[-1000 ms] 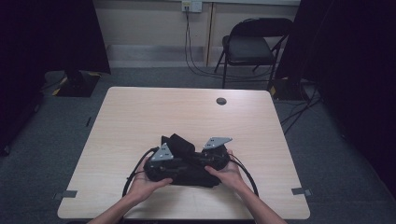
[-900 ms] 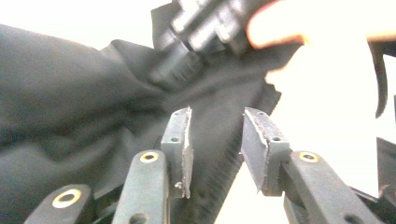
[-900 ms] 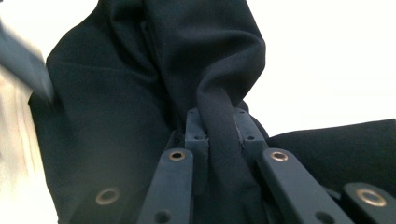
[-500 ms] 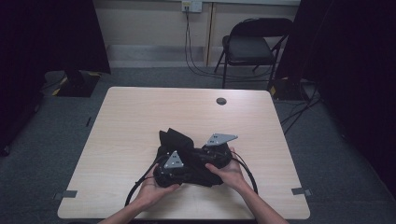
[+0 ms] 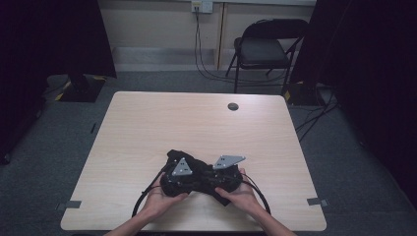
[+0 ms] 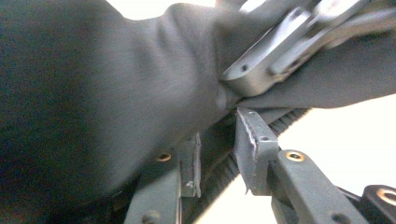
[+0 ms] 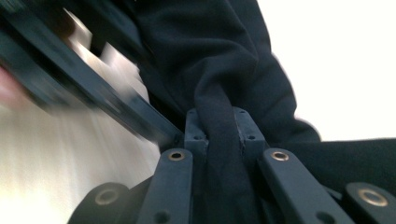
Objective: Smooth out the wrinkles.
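1. A person sits at the near edge of a pale wooden table point(image 5: 147, 128) and holds a claw in each hand, both close together over a bundle of dark cloth point(image 5: 196, 177).
2. The left claw point(image 6: 217, 149) has its jaws part-way together, and they have just been closing. In the left gripper view a fold of the dark cloth point(image 6: 93, 93) and a ribbed black edge lie between its pads. The near pad sits against the fabric, but a narrow gap shows before the far pad, so a firm clamp cannot be told from this view.
3. The right claw point(image 7: 219, 130) is clamped on the dark cloth point(image 7: 219, 60). In the right gripper view a thick rolled fold runs straight down between its two pads, and both pads press on it.
4. From the right claw, the cloth rises ahead and spreads to the upper right, with bright table surface beyond it. To its upper left a blurred dark bar and a pale metal part of the other claw cross the view.
5. From the left claw, most of the cloth bulks up to the left and above, and the grey metal end of the other claw lies just above and right of its pads, touching the fabric.
6. In the high view the left hand point(image 5: 160, 199) and the right hand point(image 5: 241, 196) flank the bundle, and grey three-cornered plates top both claws.
7. A small round dark grommet point(image 5: 233, 106) lies well beyond both claws, near the far edge of the table.
8. A black folding chair point(image 5: 268, 49) stands on the floor past the table.
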`<state>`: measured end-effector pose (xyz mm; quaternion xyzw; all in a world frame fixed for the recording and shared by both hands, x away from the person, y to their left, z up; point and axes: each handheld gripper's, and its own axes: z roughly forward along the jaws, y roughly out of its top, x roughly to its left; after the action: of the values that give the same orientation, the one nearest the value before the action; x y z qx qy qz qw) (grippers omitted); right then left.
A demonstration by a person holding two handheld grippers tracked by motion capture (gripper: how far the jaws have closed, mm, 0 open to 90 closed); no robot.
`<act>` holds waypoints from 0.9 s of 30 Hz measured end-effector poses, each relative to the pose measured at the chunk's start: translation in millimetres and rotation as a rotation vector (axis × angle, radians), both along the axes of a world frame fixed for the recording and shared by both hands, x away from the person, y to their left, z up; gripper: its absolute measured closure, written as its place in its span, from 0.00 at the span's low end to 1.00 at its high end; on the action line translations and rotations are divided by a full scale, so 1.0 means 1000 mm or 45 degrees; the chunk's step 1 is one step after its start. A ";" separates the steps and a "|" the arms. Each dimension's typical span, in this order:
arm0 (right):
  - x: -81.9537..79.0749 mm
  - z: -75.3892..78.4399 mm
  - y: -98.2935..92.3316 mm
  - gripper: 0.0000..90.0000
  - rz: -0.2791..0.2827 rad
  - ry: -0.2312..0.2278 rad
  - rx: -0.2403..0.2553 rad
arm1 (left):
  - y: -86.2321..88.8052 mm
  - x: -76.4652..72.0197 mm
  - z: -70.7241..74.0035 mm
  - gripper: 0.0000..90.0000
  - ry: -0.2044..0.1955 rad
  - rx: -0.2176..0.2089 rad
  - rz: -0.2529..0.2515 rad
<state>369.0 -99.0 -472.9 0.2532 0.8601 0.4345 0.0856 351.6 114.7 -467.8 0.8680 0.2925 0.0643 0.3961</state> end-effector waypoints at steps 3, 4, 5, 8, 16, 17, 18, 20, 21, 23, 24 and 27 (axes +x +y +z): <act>-0.004 -0.004 0.001 0.89 -0.005 -0.044 -0.013 | 0.017 -0.018 0.039 0.75 -0.130 -0.069 -0.041; -0.005 -0.004 0.002 0.89 -0.005 -0.057 -0.023 | 0.022 -0.018 0.050 0.75 -0.133 -0.149 -0.033; -0.004 -0.004 0.002 0.89 -0.001 -0.059 -0.018 | 0.024 -0.016 0.055 0.74 -0.134 -0.189 -0.042; -0.007 -0.002 0.002 0.85 0.009 -0.085 -0.031 | 0.016 -0.001 0.062 0.69 -0.206 -0.145 -0.044; -0.019 0.006 0.000 0.66 0.045 -0.100 -0.017 | 0.004 0.053 0.044 0.66 -0.073 -0.107 0.015; -0.020 0.009 -0.001 0.61 0.044 -0.082 -0.005 | 0.005 0.049 0.039 0.66 -0.070 -0.079 -0.004; -0.022 0.013 -0.003 0.59 0.047 -0.072 0.002 | 0.006 0.045 0.036 0.65 -0.064 -0.059 -0.025; -0.026 0.022 -0.009 0.58 0.047 -0.054 0.024 | 0.010 0.035 0.030 0.61 -0.035 -0.088 -0.046; -0.028 0.027 -0.013 0.63 0.050 -0.044 0.034 | 0.012 0.028 0.027 0.59 -0.051 -0.067 -0.057; -0.031 0.040 -0.023 0.72 0.030 -0.044 0.033 | 0.015 0.018 0.024 0.55 -0.080 -0.063 -0.069; -0.031 0.044 -0.026 0.72 0.034 -0.033 0.056 | 0.016 0.013 0.022 0.54 -0.063 -0.080 -0.085; -0.024 0.063 -0.035 0.74 -0.040 -0.083 0.094 | 0.013 0.003 0.020 0.52 -0.114 -0.016 -0.121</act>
<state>345.5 -133.9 -410.0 0.2554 0.8362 0.4724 0.1112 354.4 127.8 -447.8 0.8746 0.2334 0.0823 0.4169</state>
